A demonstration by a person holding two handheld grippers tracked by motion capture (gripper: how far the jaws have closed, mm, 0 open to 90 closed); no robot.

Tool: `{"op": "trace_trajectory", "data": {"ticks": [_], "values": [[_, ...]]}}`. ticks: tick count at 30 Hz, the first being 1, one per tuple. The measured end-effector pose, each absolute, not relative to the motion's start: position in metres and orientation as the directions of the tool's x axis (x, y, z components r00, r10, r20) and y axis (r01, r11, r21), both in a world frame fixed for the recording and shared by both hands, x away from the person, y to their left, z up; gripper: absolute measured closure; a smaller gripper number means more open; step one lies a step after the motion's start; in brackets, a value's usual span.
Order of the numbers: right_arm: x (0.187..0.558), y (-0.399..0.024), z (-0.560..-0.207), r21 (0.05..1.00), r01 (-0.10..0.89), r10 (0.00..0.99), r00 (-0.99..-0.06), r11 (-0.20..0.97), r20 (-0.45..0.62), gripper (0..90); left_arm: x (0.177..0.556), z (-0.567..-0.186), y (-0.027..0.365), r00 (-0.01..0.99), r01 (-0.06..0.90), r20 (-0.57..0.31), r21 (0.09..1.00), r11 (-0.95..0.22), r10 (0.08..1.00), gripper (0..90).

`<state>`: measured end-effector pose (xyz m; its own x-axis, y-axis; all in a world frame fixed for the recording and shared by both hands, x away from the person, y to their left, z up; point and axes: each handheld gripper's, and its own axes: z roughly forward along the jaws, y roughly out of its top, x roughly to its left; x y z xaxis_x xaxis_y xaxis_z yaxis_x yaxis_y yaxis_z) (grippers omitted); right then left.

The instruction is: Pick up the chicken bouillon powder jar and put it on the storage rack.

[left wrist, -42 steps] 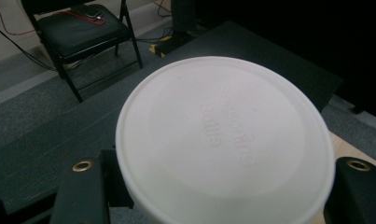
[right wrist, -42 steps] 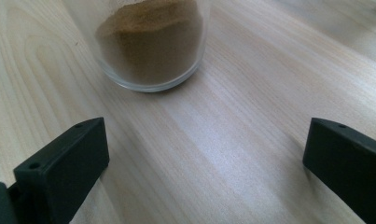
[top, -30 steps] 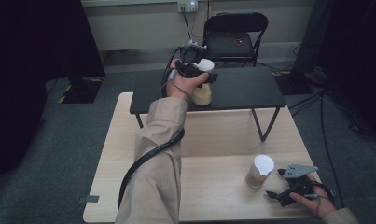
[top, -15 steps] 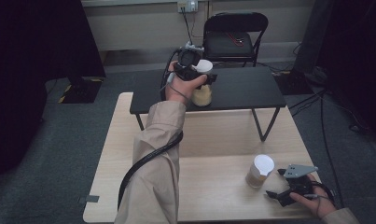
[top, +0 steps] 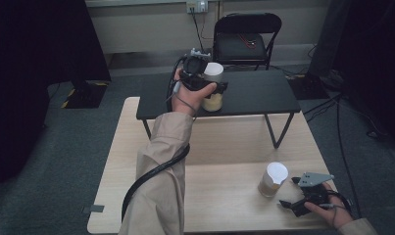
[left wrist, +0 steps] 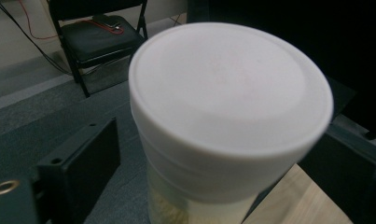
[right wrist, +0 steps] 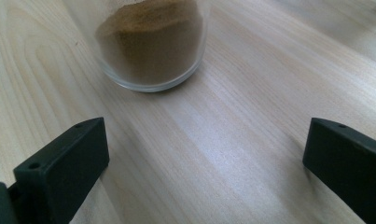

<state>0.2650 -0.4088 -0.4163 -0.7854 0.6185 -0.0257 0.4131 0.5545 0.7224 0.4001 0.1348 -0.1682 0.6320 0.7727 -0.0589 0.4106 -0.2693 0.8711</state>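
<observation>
Left gripper (top: 215, 87) jaws just opened, now wide on both sides of white-lidded jar (left wrist: 223, 121), not pressing it; earlier they were closed on it. Jar stands between jaws on black table (top: 254, 95), pale yellow powder inside. Right gripper (right wrist: 206, 163) jaws wide apart, nothing between, unchanged. Ahead of them glass jar (right wrist: 150, 44) with brown powder on wooden table (right wrist: 251, 140).

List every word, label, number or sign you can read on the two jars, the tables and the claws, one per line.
None can be read.
Far jar: white lid is plain, clear wall shows no label.
Near jar: plain lid and clear glass, no print.
Black table and wooden table: no marks.
Left claw and right claw: no lettering shows.
</observation>
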Motion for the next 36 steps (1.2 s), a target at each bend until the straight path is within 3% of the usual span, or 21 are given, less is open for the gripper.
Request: {"op": "trace_trajectory", "data": {"ticks": [3,36], "values": [[0.265,-0.409,-0.416,0.723,0.414,0.619,-0.785,0.554,-0.026,0.0,0.397,-0.172,0.136,0.642,0.408,-0.051,0.867,-0.285,0.765,0.2],[0.265,-0.409,-0.417,0.723,0.414,0.620,-0.784,0.553,-0.025,0.0,0.361,-0.231,0.154,0.708,0.378,-0.096,0.888,-0.261,0.699,0.0]]}}
